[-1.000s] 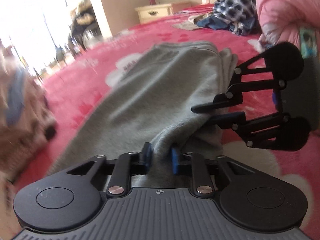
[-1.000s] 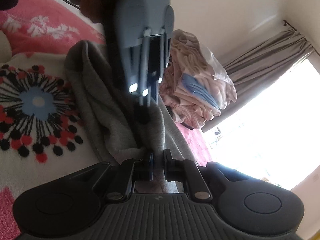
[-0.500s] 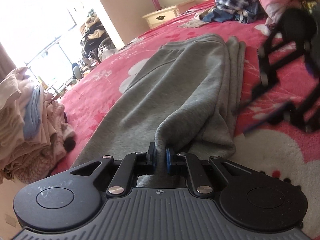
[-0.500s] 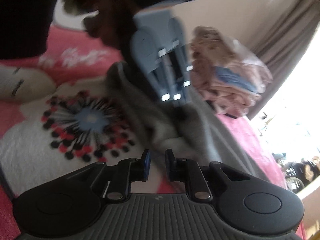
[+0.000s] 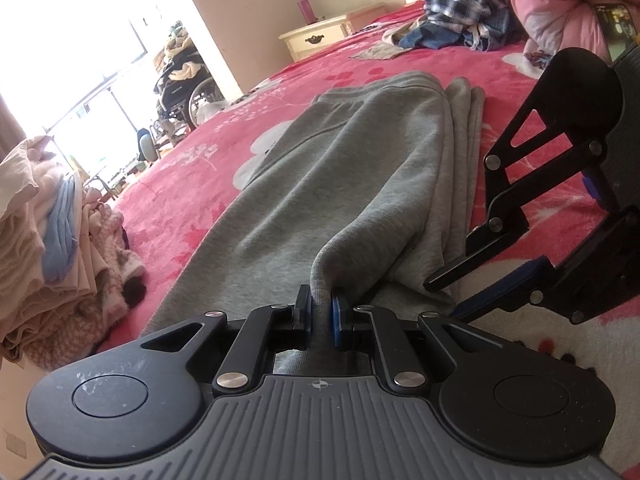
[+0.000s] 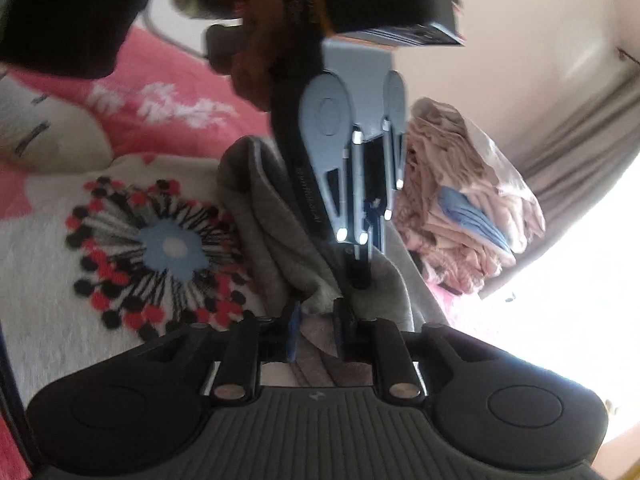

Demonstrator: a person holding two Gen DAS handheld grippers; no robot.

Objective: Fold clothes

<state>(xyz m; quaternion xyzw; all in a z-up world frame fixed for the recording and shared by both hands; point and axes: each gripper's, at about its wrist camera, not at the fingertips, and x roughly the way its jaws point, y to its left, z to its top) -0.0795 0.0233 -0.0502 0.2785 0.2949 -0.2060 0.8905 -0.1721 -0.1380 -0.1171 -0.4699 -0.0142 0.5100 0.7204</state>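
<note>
The left gripper is pinching a raised ridge of the grey sweatpants between its blue pads, at 6 o'clock in the left wrist view. The sweatpants are lying lengthwise on the red floral blanket, running from that pinch away toward 12 o'clock, with several layered edges stacking along their right side.

The right gripper is coming in from 3 o'clock in that view, tilted on its side, its fingers spread with the near edge of the cloth between them. In the right wrist view its pads are standing apart around a bunch of grey fabric at 6 o'clock, not yet pressing on it.

Risks from here, as I judge them: the left pinch is holding only a narrow fold of thick fleece, so a pull could be dragging just the top layer and letting the lower layers slide out of line. If the right gripper is closing on a bunch rather than a clean edge, the fold could be coming out lopsided. The two tools are also sitting very near each other, so their fingers could be colliding.

A stack of folded pink and blue laundry is sitting at 9 o'clock, near enough to be knocked by a wide swing.
</note>
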